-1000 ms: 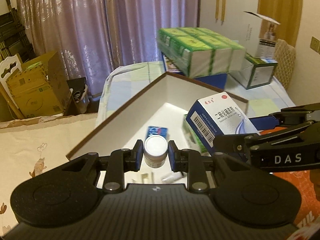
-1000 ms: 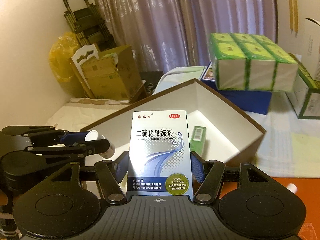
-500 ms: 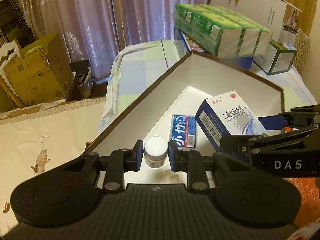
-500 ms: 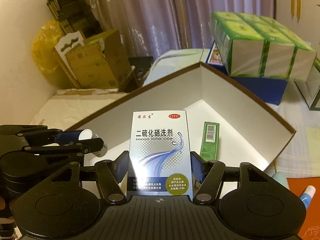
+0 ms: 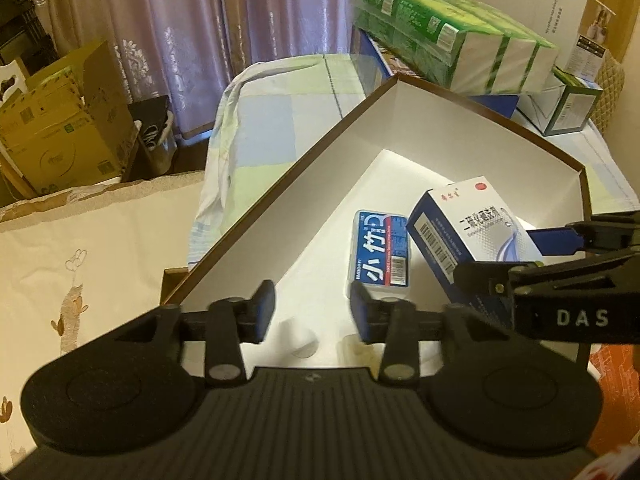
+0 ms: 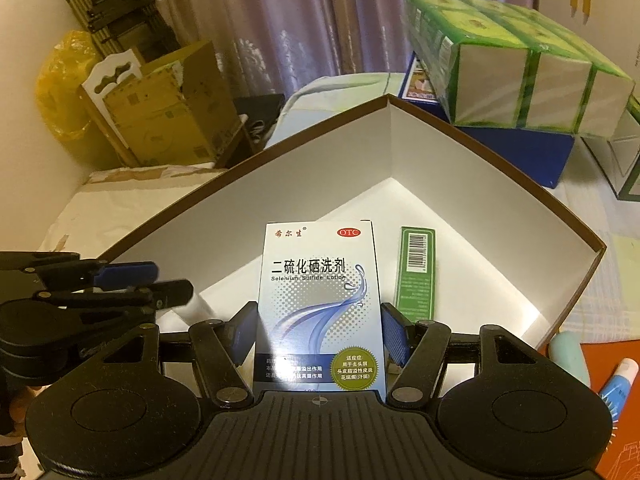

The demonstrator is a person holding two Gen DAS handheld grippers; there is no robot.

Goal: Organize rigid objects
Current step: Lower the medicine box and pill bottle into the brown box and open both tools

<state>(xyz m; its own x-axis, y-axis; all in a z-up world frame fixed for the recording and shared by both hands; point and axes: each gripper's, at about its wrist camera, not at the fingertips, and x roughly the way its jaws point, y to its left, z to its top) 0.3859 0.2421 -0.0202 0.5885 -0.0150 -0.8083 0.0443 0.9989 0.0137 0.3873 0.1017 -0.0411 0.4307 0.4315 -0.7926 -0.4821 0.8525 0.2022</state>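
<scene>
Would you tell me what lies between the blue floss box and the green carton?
The Selenium Sulfide Lotion box, by the blue floss box in the left wrist view, the green carton in the right.

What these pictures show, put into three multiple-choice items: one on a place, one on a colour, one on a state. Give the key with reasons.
1. The green carton lies
A. on the orange mat
B. on the floor of the open box
C. on top of the tissue packs

2. The rim of the open box is
A. brown
B. green
C. yellow

3. The left gripper is
A. shut on a blue pack
B. shut on the green carton
C. open, gripping nothing

Key: 1 B, the carton lies flat on the white floor inside the walls. 2 A, a brown edge runs along the top of the white walls. 3 C, its jaws stand well apart with nothing held between them.
</scene>
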